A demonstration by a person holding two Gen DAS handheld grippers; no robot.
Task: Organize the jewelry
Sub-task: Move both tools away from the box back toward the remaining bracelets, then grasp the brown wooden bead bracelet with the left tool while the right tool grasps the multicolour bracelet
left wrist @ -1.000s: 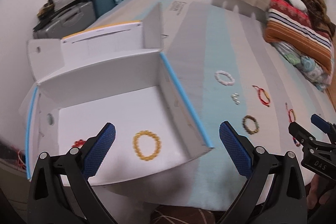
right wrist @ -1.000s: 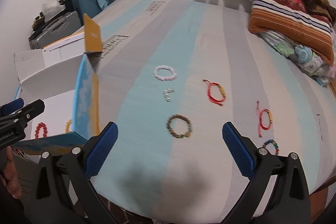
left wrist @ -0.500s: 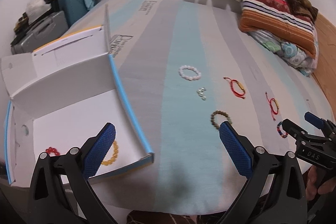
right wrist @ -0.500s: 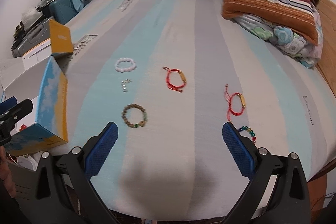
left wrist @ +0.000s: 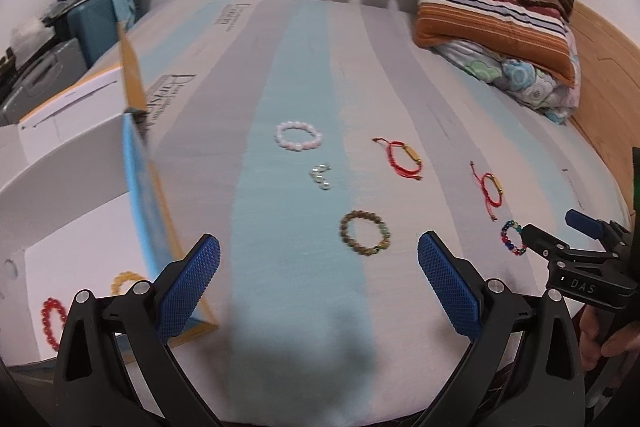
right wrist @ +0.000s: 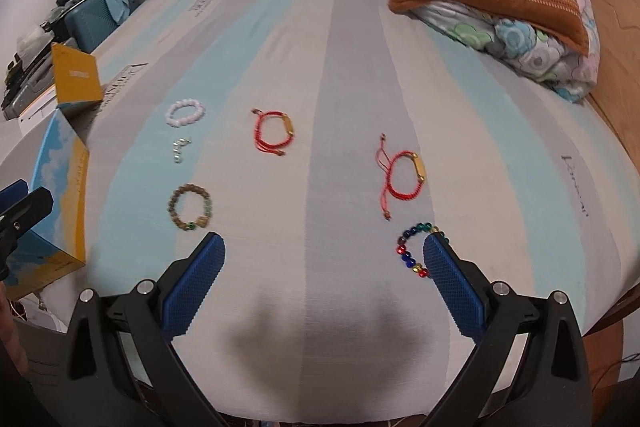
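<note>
1. Nearest us, we hold the left gripper (left wrist: 319, 281) and the right gripper (right wrist: 324, 281) spread wide and empty above the near edge of the bed (right wrist: 352, 39); we judge this is a pause between picks, each ready to drop onto a piece.
2. Just past the right gripper's blue pad lies the multicoloured bead bracelet (right wrist: 412, 251), partly hidden by that pad, so it looks like the likeliest next pick.
3. The brown bead bracelet (left wrist: 365, 233) lies flat ahead of the left gripper, a round loop with no real long axis.
4. At our left the open white box (left wrist: 76, 187) already holds a red bead bracelet (left wrist: 52, 319) and a yellow one (left wrist: 124, 281); we take it as the place for the jewelry.
5. Further out, two red cord bracelets (right wrist: 274, 131) (right wrist: 402, 177) lie apart, their gold bars running roughly away from us.
6. Beyond the small silver pieces (left wrist: 320, 177), the pale bead bracelet (left wrist: 298, 135) lies farthest.
</note>
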